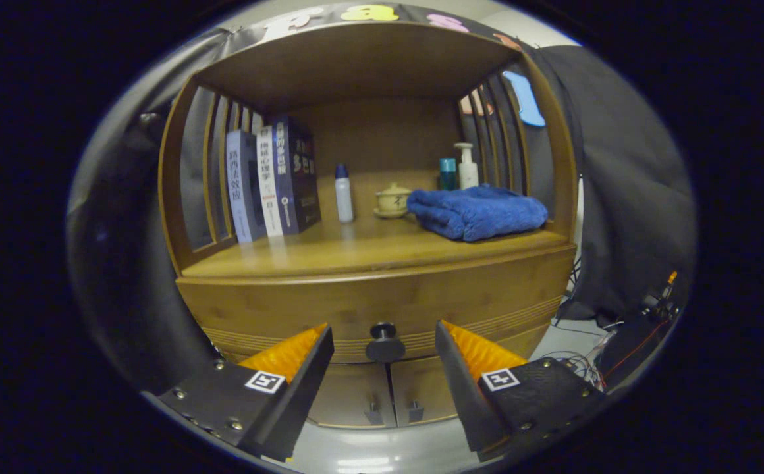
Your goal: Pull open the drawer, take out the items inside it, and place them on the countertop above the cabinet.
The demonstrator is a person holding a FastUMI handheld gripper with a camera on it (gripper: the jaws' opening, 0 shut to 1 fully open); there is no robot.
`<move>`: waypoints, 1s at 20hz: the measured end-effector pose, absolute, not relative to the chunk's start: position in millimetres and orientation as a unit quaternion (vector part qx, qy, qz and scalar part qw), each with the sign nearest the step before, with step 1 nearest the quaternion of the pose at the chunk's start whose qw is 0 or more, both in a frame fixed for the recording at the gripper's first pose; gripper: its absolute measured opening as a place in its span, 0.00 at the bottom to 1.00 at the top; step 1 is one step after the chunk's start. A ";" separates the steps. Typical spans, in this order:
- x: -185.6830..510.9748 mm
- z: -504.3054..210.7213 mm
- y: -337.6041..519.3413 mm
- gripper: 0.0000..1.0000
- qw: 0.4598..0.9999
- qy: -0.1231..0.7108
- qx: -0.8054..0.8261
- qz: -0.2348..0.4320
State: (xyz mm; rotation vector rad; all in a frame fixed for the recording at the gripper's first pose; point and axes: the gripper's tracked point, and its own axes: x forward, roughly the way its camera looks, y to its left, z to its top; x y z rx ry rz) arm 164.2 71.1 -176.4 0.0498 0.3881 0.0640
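Observation:
A wooden cabinet stands ahead with its drawer front (382, 303) closed flush under the countertop (355, 253). A dark round knob (384, 342) sticks out from the drawer's middle. My gripper (384, 339) is open, and the knob sits between the two fingertips with a gap on each side; neither finger touches it. What lies inside the drawer is hidden.
On the countertop stand several books (273, 178), a small white bottle (344, 193), a lidded teacup (393, 199), a folded blue towel (477, 210) and two bottles (459, 168) behind it. Two small doors (388, 395) sit below the drawer. Cables (586, 368) lie on the floor to the right.

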 end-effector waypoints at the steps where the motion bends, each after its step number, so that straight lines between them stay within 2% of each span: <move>1: 169.0 -183.6 73.6 0.91 0.979 0.199 0.024 0.037; 5: 188.4 -205.4 79.0 0.87 0.974 0.218 0.034 0.046; 6: 192.5 -210.2 78.3 0.78 0.973 0.225 0.031 0.045; 9: 199.9 -222.9 72.5 0.77 0.970 0.238 0.024 0.041; 11: 201.5 -221.4 78.9 0.61 0.971 0.231 0.042 0.049; 12: 203.7 -225.8 75.5 0.60 0.971 0.231 0.042 0.044; 14: 201.4 -223.4 75.4 0.44 0.971 0.231 0.049 0.043; 17: 201.5 -223.2 74.5 0.44 0.971 0.230 0.048 0.036; 18: 202.4 -223.9 75.0 0.39 0.972 0.230 0.045 0.035; 20: 202.0 -224.7 75.6 0.39 0.971 0.232 0.037 0.040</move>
